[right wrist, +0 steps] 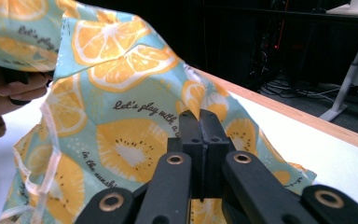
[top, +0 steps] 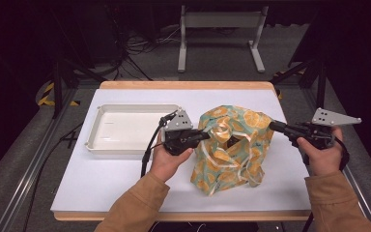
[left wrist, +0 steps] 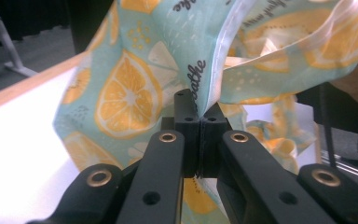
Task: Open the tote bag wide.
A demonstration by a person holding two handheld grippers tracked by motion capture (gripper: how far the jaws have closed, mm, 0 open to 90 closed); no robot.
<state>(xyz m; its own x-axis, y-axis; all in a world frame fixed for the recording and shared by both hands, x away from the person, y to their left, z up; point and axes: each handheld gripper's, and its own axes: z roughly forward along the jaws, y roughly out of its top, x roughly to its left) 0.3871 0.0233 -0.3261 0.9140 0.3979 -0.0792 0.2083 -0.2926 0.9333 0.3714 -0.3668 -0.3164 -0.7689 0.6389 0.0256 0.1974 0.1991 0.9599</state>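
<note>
Clearly the bag (top: 232, 145) is light, limp, slick film, lifted mid-table right of the tray (top: 130, 126). The left gripper (top: 204, 136) and right gripper (top: 273, 126) are each clamped tight on opposite rim edges, probably the surest holds.

Setting: lab or test workspace, not home. Evidence: white-topped table (top: 125, 179) with wood edge, standing on grey carpet floor (top: 222, 58); dark curtained surround on all sides; cable tangle (top: 140, 46) on floor at 11 o'clock; grey metal desk frame (top: 220, 34) at 12 o'clock; black stand legs at 9 and 3 o'clock; yellow-black hazard tape (top: 48, 96) on floor at 10 o'clock.
</note>
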